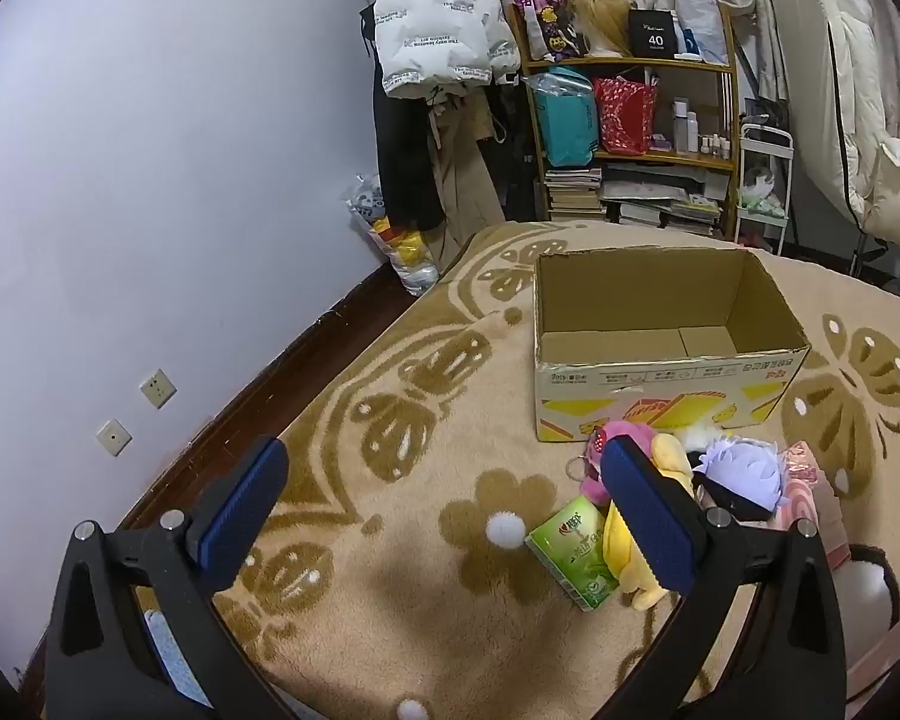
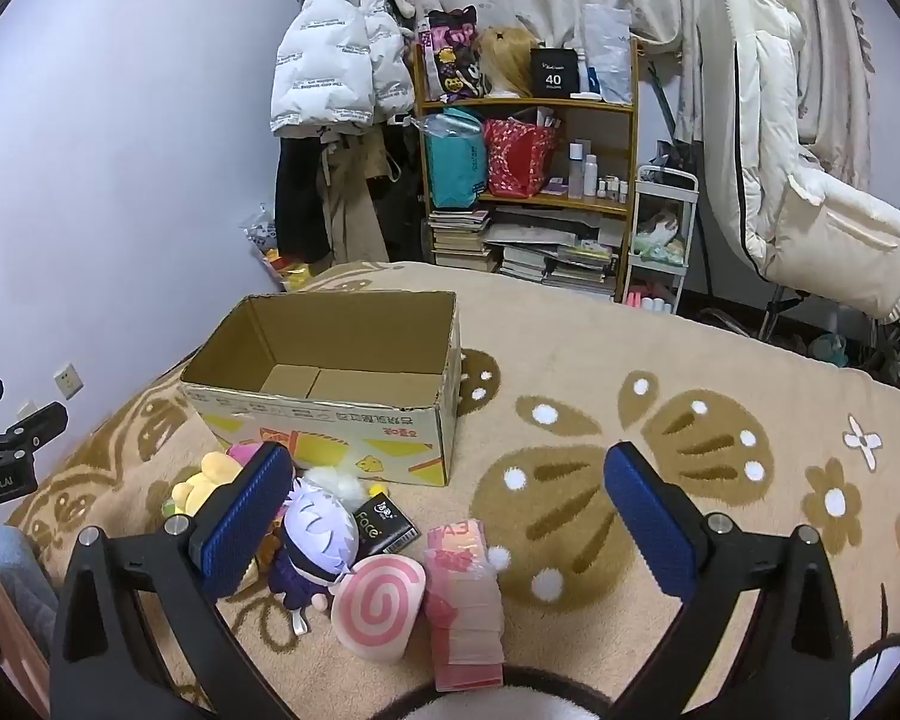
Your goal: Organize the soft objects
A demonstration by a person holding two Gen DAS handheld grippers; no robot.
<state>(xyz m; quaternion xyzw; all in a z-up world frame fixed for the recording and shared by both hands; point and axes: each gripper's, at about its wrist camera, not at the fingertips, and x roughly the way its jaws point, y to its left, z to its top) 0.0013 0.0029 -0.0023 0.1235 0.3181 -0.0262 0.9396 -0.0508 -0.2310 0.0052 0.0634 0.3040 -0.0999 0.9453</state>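
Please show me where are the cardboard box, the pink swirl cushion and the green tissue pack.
cardboard box (image 2: 330, 432): right wrist view, on its printed front wall.
pink swirl cushion (image 2: 378, 606): right wrist view, on the swirl's centre.
green tissue pack (image 1: 570, 552): left wrist view, on its top face.

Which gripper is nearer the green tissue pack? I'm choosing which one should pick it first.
Left. The left gripper hangs open just above and beside the green tissue pack; the right gripper is farther, over the pink swirl cushion.

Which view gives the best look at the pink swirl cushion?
The right wrist view: the pink swirl cushion lies unobstructed near the frame's bottom, its whole spiral visible. The left wrist view shows only a sliver behind the purple-haired doll.
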